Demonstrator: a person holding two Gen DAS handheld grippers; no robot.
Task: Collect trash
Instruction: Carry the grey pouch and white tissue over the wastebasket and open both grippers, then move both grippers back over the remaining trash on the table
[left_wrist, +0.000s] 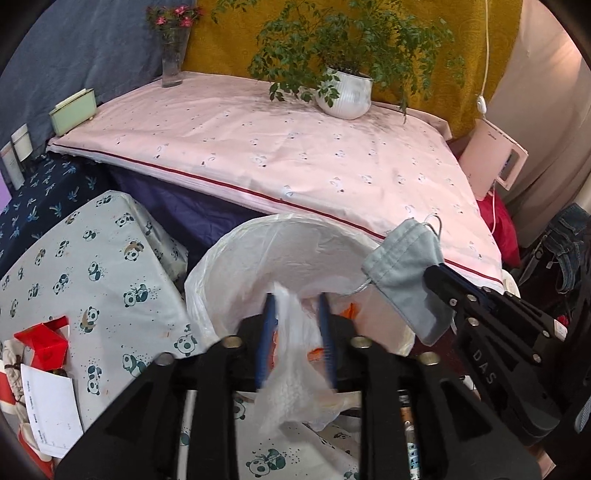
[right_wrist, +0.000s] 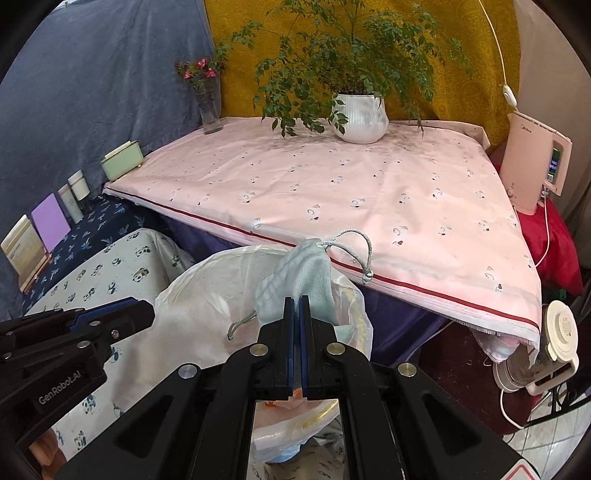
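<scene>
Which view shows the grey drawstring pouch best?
The left wrist view: the grey drawstring pouch hangs side-on from the right hand-held gripper over the lined bin. The right wrist view shows the pouch too, but its own fingers cover the lower part.

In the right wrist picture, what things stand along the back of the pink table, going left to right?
Pale green box → glass vase with pink flowers → white ribbed pot with a leafy plant.
</scene>
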